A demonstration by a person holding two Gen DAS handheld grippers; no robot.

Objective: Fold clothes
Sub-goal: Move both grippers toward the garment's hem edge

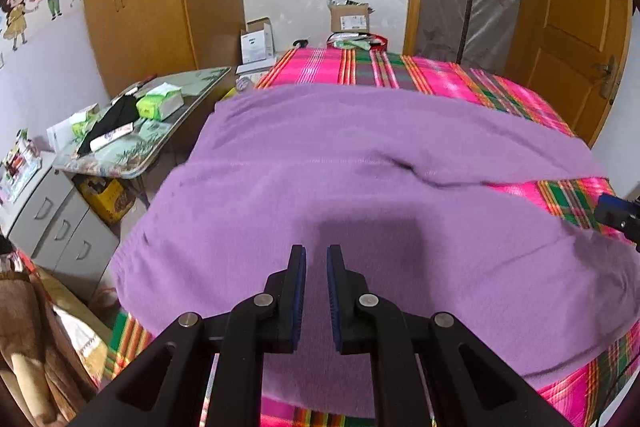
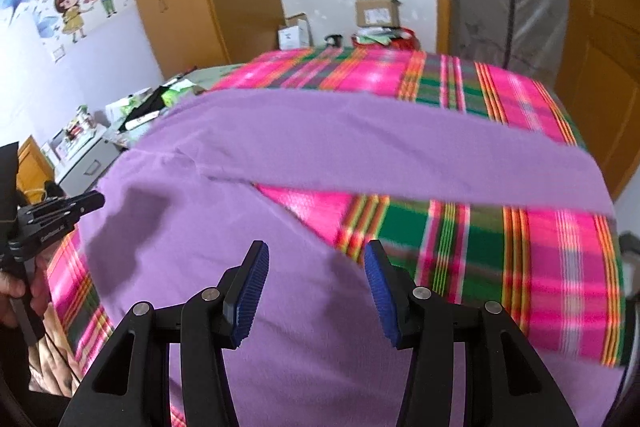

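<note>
A purple garment point(image 1: 340, 167) lies spread over a bed with a pink and green plaid sheet point(image 1: 360, 67). In the right wrist view the purple garment point(image 2: 240, 147) sends a long sleeve across the plaid sheet point(image 2: 480, 247) toward the right. My left gripper point(image 1: 316, 251) hovers above the garment's body, its blue pads a narrow gap apart with nothing between them. My right gripper point(image 2: 316, 247) stands wide open over the garment's near edge, also holding nothing. The left gripper point(image 2: 80, 205) shows at the left edge, held by a hand. The right gripper point(image 1: 616, 215) peeks in at the right edge.
Left of the bed stands a folding table point(image 1: 160, 99) with tissue packs and a black cloth, and nearer, a white drawer cabinet point(image 1: 52, 211). Cardboard boxes point(image 1: 350, 17) sit beyond the bed's far end. A wooden door point(image 1: 568, 27) is on the right. A brown blanket point(image 1: 24, 327) hangs at lower left.
</note>
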